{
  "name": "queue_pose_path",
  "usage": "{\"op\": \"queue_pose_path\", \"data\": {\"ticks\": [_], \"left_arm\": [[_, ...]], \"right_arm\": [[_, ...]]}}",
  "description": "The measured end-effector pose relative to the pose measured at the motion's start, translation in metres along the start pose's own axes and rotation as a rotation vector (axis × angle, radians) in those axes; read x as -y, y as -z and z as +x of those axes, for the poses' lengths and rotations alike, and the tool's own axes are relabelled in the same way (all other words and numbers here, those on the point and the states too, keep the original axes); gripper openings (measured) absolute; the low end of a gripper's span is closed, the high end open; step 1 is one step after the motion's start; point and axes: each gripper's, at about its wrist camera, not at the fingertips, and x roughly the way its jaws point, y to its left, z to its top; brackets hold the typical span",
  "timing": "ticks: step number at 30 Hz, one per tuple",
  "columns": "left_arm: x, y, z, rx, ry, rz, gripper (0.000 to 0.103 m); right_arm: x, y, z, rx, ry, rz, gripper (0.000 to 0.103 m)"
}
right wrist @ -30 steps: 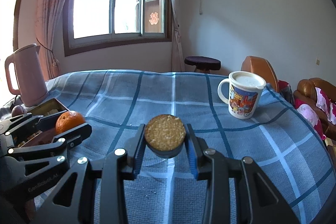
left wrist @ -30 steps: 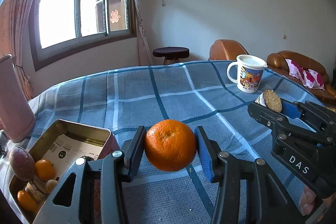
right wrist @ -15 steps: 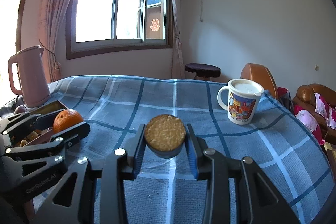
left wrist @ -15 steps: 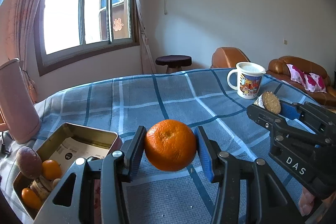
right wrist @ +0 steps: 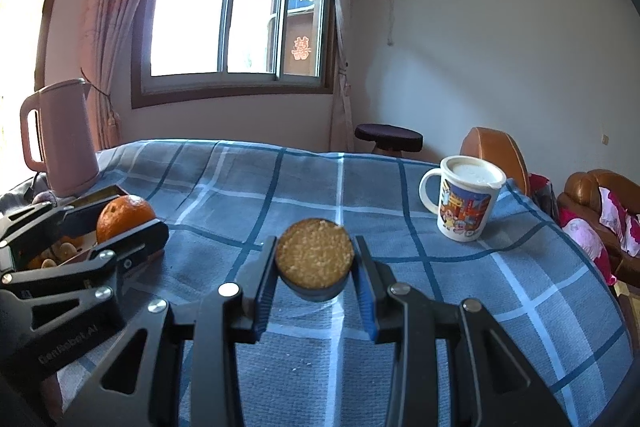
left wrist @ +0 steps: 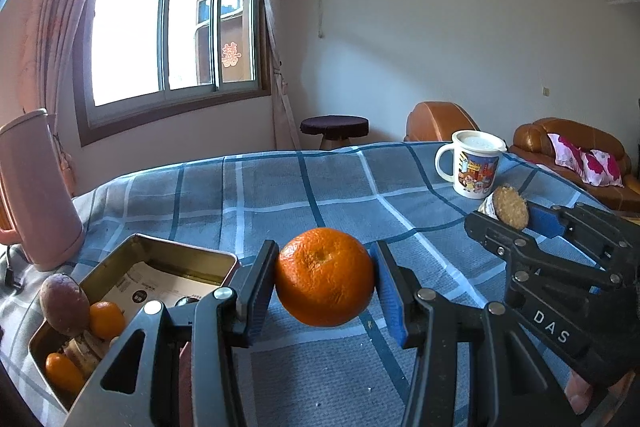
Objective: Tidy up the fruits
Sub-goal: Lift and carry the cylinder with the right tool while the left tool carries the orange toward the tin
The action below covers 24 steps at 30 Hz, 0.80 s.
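Note:
My left gripper [left wrist: 325, 277] is shut on a large orange [left wrist: 324, 275] and holds it above the blue checked tablecloth, just right of an open metal tin [left wrist: 160, 255]. The tin holds small oranges [left wrist: 106, 319], a brown-purple fruit [left wrist: 64, 299] and other pieces. My right gripper [right wrist: 315, 255] is shut on a round brown biscuit-like disc [right wrist: 315, 253] and holds it above the cloth. The right gripper with its disc [left wrist: 510, 207] shows at the right of the left wrist view. The left gripper with the orange [right wrist: 124, 217] shows at the left of the right wrist view.
A white cartoon mug [right wrist: 464, 199] full of a pale drink stands at the far right of the table. A pink kettle [right wrist: 60, 139] stands at the far left behind the tin. Brown sofas [left wrist: 572, 147] and a dark stool [left wrist: 334, 127] lie beyond the table.
Both grippers have risen and tilted slightly, so the table and tin sit lower in view. Both still hold the same things.

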Motion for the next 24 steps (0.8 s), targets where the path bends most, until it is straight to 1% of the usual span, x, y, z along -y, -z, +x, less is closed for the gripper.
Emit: {"op": "queue_pose_path", "data": {"ticks": [8, 13, 24], "left_arm": [[-0.011, 0.004, -0.007, -0.008, -0.006, -0.023, 0.049], [-0.024, 0.006, -0.012, -0.007, -0.022, -0.037, 0.049], [-0.053, 0.008, -0.026, -0.006, -0.065, -0.063, 0.049]], "right_arm": [[-0.008, 0.0, 0.001, -0.005, -0.012, -0.011, 0.038], [-0.021, -0.001, 0.004, -0.017, -0.055, -0.01, 0.038], [-0.058, -0.005, 0.008, -0.029, -0.11, -0.064, 0.038]]}}
